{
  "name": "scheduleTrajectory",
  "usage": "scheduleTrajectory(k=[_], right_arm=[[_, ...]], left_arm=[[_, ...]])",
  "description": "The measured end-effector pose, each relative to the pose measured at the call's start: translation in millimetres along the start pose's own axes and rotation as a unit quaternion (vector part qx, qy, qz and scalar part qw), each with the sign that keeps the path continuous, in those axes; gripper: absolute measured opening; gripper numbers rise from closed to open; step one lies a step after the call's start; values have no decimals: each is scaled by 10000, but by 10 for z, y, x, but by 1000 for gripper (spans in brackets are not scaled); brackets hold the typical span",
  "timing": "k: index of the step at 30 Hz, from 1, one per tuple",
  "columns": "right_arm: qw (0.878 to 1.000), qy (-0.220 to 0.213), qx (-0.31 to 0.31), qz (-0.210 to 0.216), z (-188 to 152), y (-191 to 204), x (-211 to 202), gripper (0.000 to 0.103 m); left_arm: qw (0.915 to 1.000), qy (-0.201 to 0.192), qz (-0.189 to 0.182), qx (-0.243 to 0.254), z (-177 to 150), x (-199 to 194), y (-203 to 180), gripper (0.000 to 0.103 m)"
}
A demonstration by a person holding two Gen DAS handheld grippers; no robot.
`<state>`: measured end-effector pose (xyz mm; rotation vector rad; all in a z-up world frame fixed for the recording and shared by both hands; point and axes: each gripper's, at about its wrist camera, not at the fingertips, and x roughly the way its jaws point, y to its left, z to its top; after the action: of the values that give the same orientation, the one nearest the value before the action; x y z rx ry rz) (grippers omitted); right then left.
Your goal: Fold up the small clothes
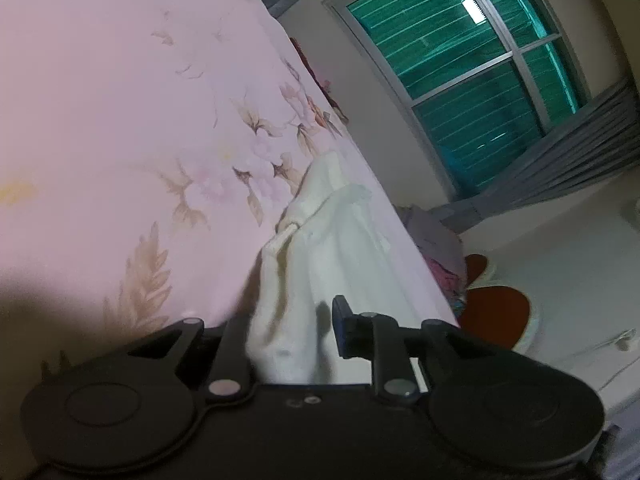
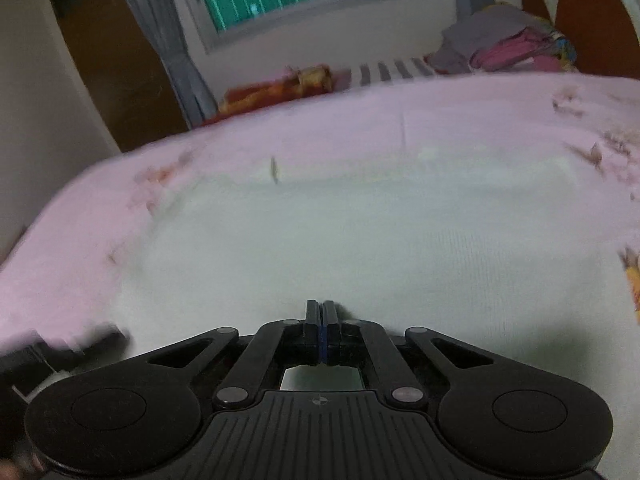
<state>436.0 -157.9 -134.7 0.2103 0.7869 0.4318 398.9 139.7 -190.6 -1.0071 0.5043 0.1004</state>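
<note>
A white garment (image 1: pixel 332 240) rises in a bunched, taut fold off the pink floral bedsheet (image 1: pixel 120 120) in the left wrist view. My left gripper (image 1: pixel 292 320) is shut on this fold; the cloth hides its left finger, and only the right finger (image 1: pixel 343 328) shows. In the blurred right wrist view the same white garment (image 2: pixel 360 248) lies spread flat over the sheet (image 2: pixel 400 112). My right gripper (image 2: pixel 323 320) is shut at the garment's near edge, pads pressed together on the thin cloth.
A pile of grey and pink clothes (image 2: pixel 508 44) sits at the far right corner of the bed by an orange headboard (image 2: pixel 592 20). A red-orange cloth (image 2: pixel 276 88) lies at the far edge. Beyond are a window (image 1: pixel 472 80), grey curtains (image 2: pixel 172 40) and a brown door (image 2: pixel 108 60).
</note>
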Motion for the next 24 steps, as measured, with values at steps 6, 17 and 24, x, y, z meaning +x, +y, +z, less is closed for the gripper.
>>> scheduleTrajectory(k=[6, 17, 24], right_arm=[[9999, 82, -65, 92, 21, -24, 1, 0], [9819, -972, 1514, 596, 96, -965, -923, 0], [9646, -1189, 2343, 239, -241, -1854, -1541, 0]], left_arm=[[9956, -77, 202, 916, 36, -143, -385, 7], [9324, 531, -94, 3573, -843, -54, -2071, 7], [8868, 1946, -134, 4190, -1893, 485, -2384, 26]])
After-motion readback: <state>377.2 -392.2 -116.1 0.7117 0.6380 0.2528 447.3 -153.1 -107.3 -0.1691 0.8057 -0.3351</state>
